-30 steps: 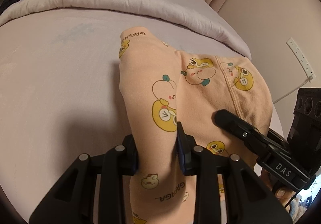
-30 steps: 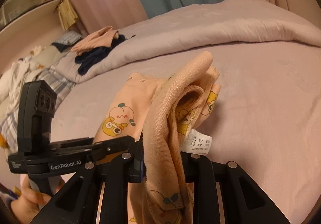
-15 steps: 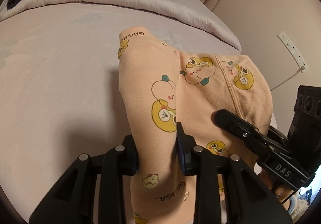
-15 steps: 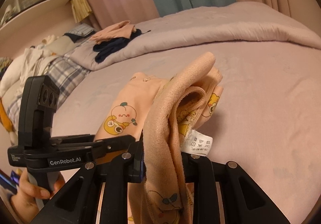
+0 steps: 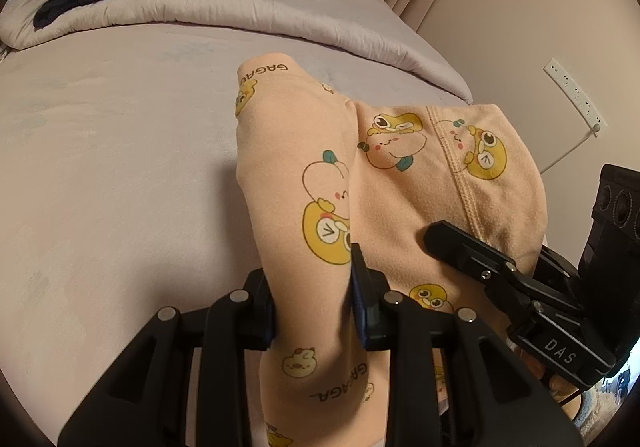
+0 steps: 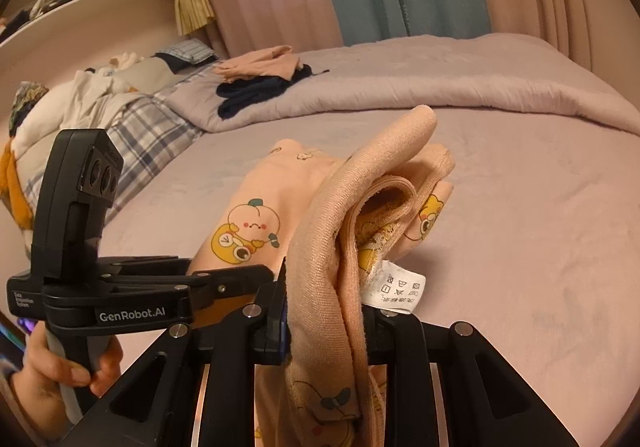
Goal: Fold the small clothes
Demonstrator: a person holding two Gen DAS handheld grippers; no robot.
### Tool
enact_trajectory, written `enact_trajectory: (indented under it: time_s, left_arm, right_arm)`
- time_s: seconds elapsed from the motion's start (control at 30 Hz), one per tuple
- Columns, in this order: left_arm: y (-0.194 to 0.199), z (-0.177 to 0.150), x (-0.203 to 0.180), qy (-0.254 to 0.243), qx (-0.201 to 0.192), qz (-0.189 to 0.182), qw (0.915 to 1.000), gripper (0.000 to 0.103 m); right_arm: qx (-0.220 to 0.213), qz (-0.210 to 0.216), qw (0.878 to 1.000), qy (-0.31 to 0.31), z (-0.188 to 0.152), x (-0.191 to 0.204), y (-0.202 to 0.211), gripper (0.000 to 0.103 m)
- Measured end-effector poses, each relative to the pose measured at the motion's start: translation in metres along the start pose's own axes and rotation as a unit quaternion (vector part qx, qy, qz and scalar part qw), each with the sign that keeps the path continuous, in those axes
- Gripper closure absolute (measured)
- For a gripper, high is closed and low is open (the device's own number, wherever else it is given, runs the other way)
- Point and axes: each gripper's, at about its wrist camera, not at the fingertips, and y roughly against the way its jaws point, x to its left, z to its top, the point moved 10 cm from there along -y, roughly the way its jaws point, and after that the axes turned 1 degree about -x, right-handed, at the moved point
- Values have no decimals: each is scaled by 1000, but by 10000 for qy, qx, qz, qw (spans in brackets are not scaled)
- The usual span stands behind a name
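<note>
A small peach garment [image 5: 304, 167] printed with yellow cartoon ducks is held up above the bed. My left gripper [image 5: 312, 299] is shut on one folded edge of it. My right gripper [image 6: 326, 311] is shut on its bunched waistband side [image 6: 360, 207], where a white care label [image 6: 396, 287] hangs out. The right gripper also shows in the left wrist view [image 5: 480, 263], to the right of the cloth. The left gripper shows in the right wrist view [image 6: 160, 283], left of the cloth, with a hand on its handle.
A lilac bed sheet [image 5: 120, 167] lies below. A folded lilac duvet [image 6: 400, 87] runs across the far side, with a stack of peach and navy clothes [image 6: 260, 79] on it. Pillows and a plaid blanket [image 6: 132, 131] lie far left. Curtains hang behind.
Both grippers have kept their hold on the garment. The views have shifted so that the clothes stack and curtains show more; the garment's pose between the grippers is unchanged.
</note>
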Motion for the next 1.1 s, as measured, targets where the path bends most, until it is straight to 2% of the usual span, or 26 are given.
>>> enact_trajectory:
  time_s: [0.6,1.1]
  left_arm:
    - [53,-27,13,161,-298,139,9993,76]
    - [83,-32,18,231,-535,179,9981,76]
  right_arm:
    - [-50,285,9991,319,-5,34,11,78]
    - [-124,418,9978,509,0,53,13,78]
